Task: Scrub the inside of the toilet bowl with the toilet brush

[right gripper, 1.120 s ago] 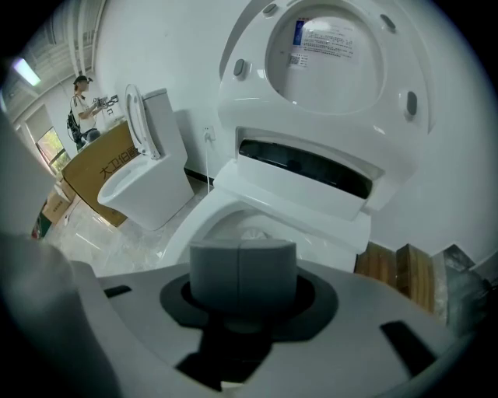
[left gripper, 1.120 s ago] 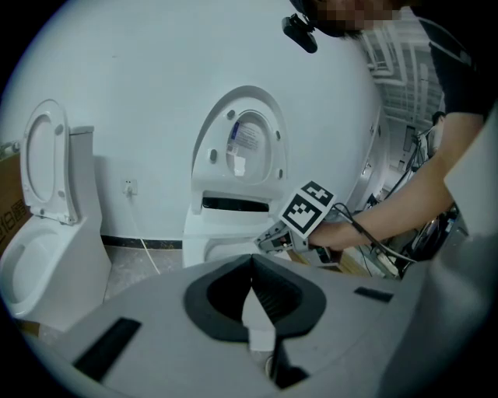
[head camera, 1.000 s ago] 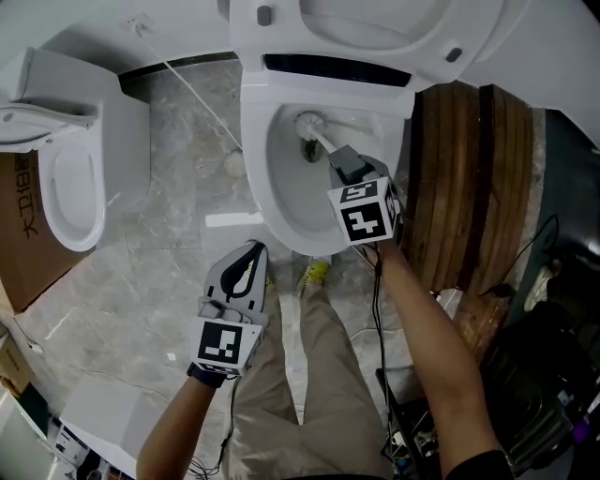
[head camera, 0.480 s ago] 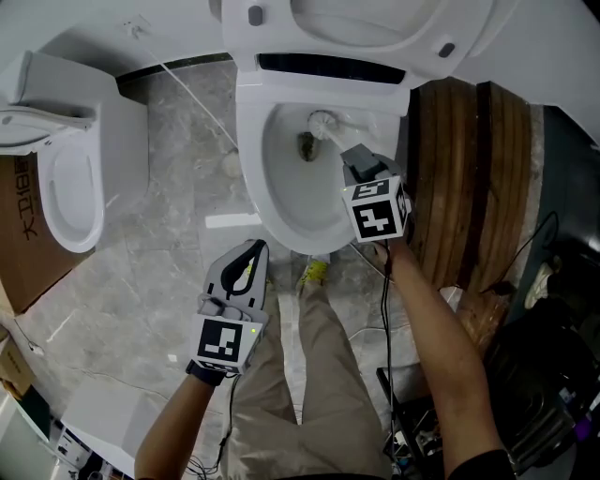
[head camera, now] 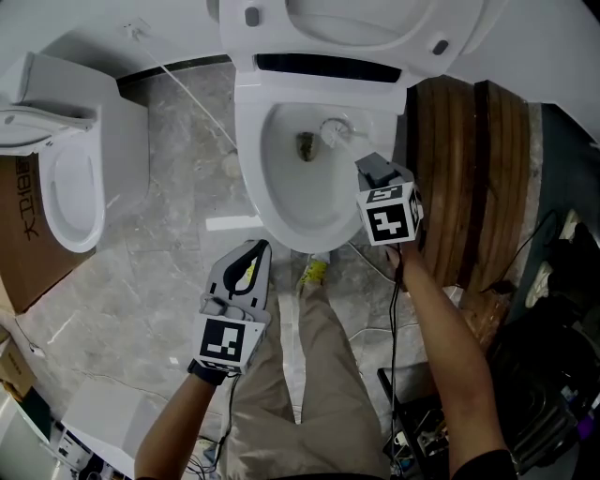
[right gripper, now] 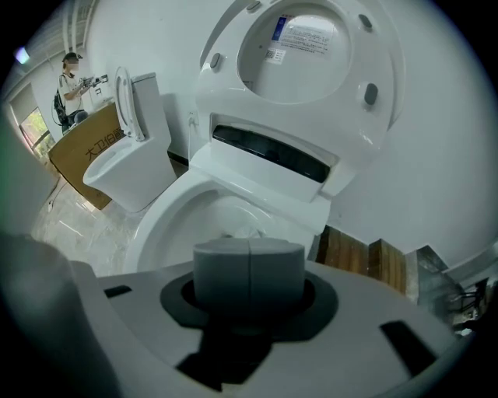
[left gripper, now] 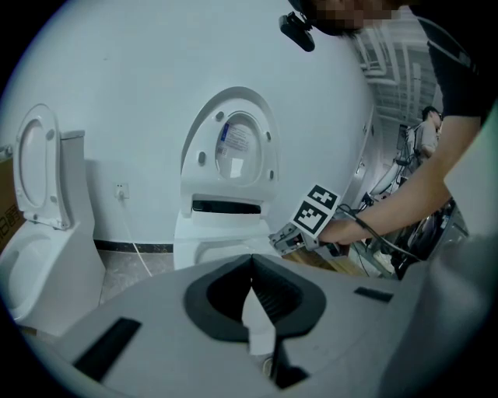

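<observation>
Grey marble floor, white wall behind.

Head view: toilet bowl at top centre, lid raised. The toilet brush has its white head inside the bowl at the back right, just beside the drain hole. Its handle runs down-right over the rim into the right gripper. Left gripper hangs over the floor just in front of the bowl's front edge, above the person's trouser legs. Second toilet at the left edge, cardboard box against it. Wooden panel right of the bowl. White cable crosses the floor.

Left gripper view: left gripper jaws pressed together, nothing between them. Beyond, the toilet with lid up, right gripper at the bowl's right side.

Right gripper view: right gripper jaws tight together, seam shut, pinching the brush. The handle is hidden behind them; white bristles just show above, inside the bowl. Second toilet and box at far left.
</observation>
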